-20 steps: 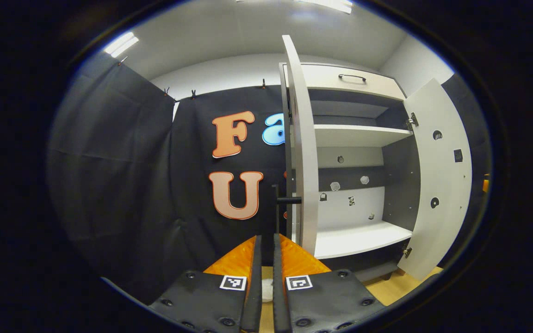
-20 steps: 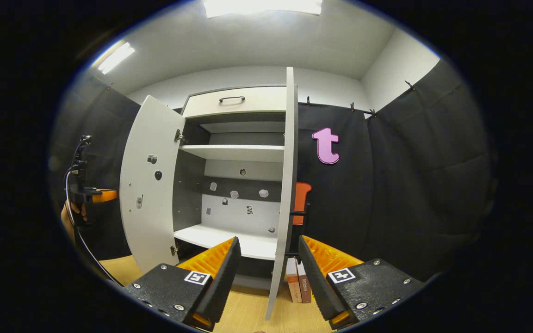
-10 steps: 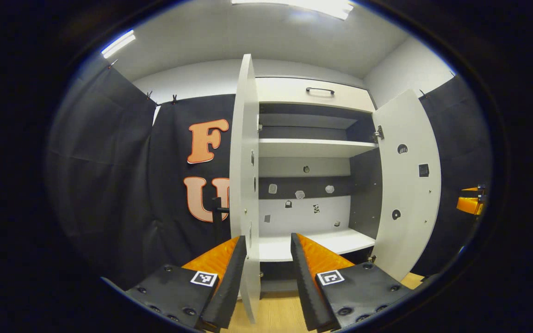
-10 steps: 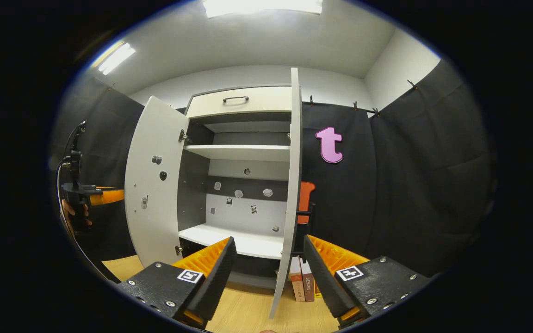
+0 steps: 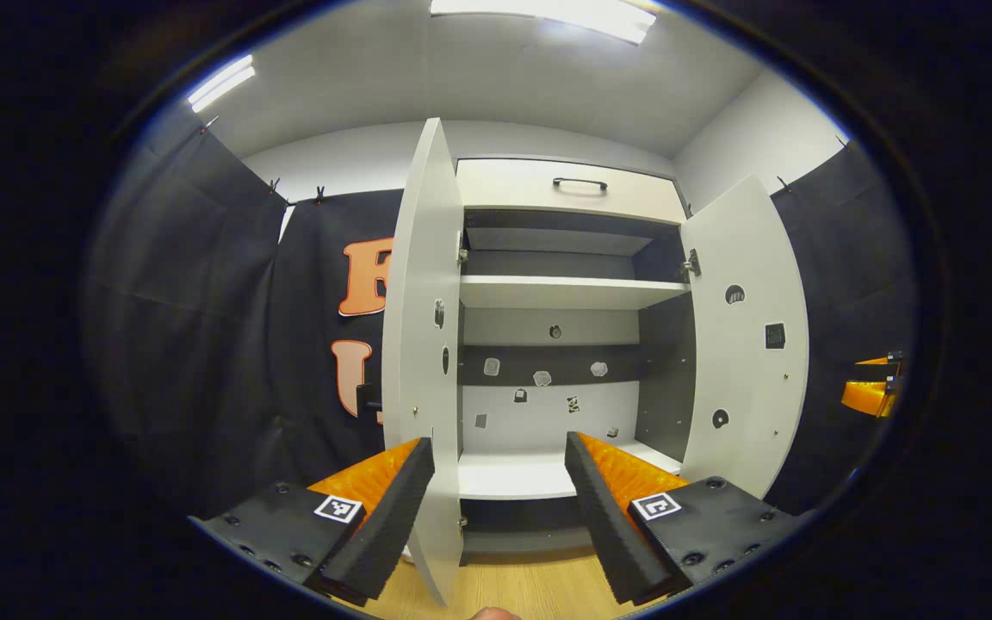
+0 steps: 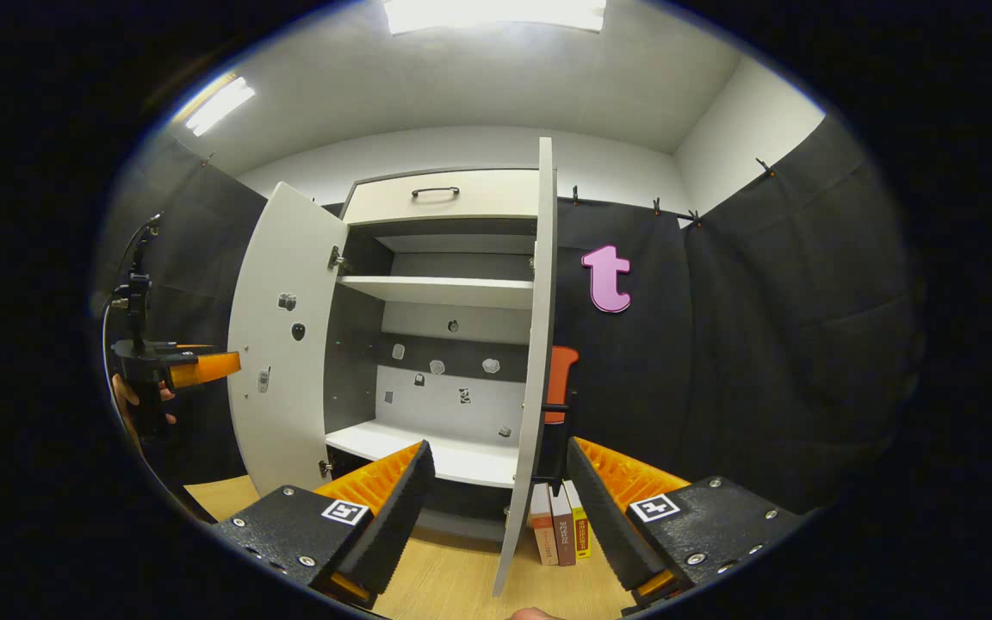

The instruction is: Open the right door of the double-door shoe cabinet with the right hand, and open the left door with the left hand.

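the shoe cabinet (image 5: 565,293) stands at the booth wall, filling the middle of both views, with both doors swung out and its shelves open to see. in the left gripper view the left door (image 5: 423,344) is almost edge-on at 10 o'clock of centre, and its free edge runs down between the fingers of the left gripper (image 5: 496,508). the jaws are wide apart and no finger presses on the door. the right door (image 5: 746,336) stands open at 3 o'clock. in the right gripper view this door (image 6: 535,362) is edge-on, its lower edge between the spread fingers of the right gripper (image 6: 496,508), not touched. some books (image 6: 561,534) stand on the wooden floor (image 6: 453,585) just beside the door edge.
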